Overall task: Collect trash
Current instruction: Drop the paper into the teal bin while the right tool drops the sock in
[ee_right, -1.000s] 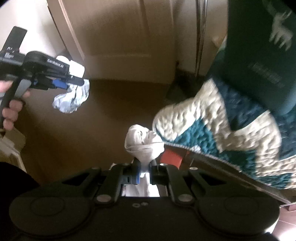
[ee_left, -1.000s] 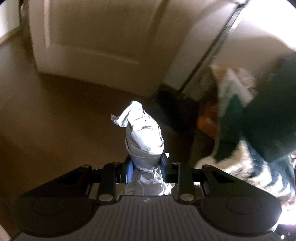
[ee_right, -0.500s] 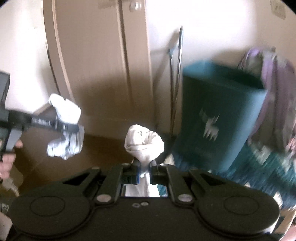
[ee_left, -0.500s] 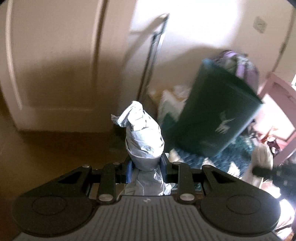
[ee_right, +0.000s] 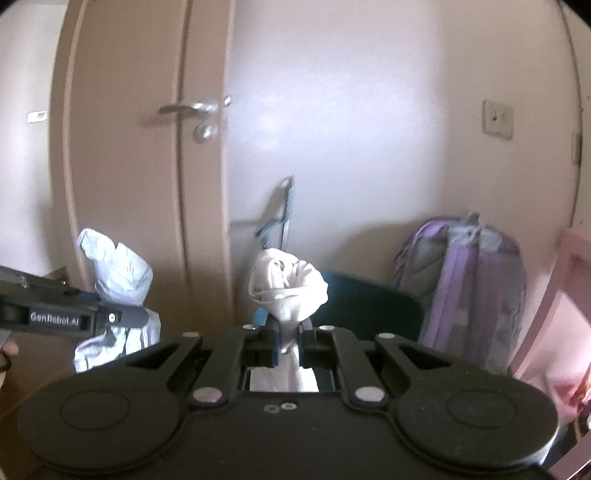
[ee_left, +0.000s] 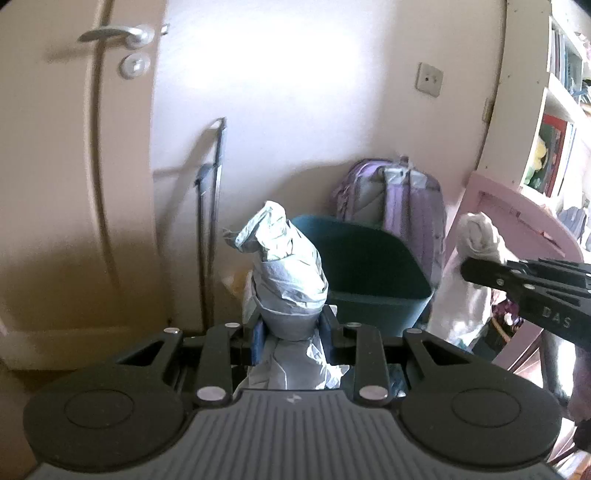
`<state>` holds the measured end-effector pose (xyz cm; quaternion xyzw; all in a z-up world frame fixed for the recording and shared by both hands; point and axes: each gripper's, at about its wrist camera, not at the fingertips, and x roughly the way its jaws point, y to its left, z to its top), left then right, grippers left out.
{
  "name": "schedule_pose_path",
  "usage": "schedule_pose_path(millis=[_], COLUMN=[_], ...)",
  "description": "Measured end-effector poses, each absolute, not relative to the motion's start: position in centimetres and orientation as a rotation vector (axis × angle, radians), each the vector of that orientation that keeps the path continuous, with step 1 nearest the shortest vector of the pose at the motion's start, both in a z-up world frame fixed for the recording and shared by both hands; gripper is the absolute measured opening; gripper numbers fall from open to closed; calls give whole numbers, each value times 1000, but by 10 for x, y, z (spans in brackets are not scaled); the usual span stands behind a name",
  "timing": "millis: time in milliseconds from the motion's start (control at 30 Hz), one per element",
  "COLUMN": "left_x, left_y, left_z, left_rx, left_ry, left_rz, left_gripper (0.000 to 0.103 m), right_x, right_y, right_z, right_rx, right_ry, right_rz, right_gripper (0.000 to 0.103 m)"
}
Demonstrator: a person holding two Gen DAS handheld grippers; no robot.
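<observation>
My left gripper (ee_left: 293, 326) is shut on a crumpled pale blue-grey tissue (ee_left: 286, 273), which sticks up between the fingers. My right gripper (ee_right: 290, 343) is shut on a crumpled white tissue (ee_right: 286, 291). A dark teal bin (ee_left: 369, 273) stands on the floor just beyond both grippers, against the wall; it also shows in the right wrist view (ee_right: 369, 310). The right gripper and its white tissue (ee_left: 476, 240) show at the right of the left wrist view. The left gripper with its tissue (ee_right: 114, 273) shows at the left of the right wrist view.
A purple backpack (ee_left: 399, 206) leans on the wall behind the bin. A beige door (ee_left: 74, 184) with a metal handle (ee_left: 114, 35) is to the left. A pink desk (ee_left: 517, 236) and bookshelves (ee_left: 554, 129) are on the right. A metal frame (ee_left: 210, 221) leans by the door.
Both grippers rose and tilted up from the floor, each still holding its tissue. The teal bin went from close at the right to centred just ahead, with the wall and door handle now visible.
</observation>
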<state>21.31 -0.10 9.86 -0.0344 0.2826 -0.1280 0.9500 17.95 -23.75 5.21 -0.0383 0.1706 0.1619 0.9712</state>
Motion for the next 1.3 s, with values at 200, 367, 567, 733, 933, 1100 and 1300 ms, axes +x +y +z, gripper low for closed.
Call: schedule_pose_path(millis=[200,367,567,733,933,1100,1300], left_x=[261,301,351,393,419,431,439], left_y=[-51,-86,-115,-126,-142,-146,-144], left_z=[116,109,92,68,36,11,-3], left_rx=[-22,1,43,58,121,130,118], left_ry=[567,611,669,738,810,893,960], left_rz=[-294,-310,-287,-247,-251,-253,-237], left_gripper=[29,29,29,29,29,29,31], right_x=[224,264,309,330,340,344,343], right_y=[-255,-268,-280,-285,-283,-280,-280], right_z=[65,57,29,0,-26,-38,-42], right_rx=[-57,-35,-24,-22,-51,-87,-95], right_ry=[311,331,412,477,547,584,600], right_rz=[265,215,196,204,233,244,249], right_gripper=[7,7,7,8,10,14,22])
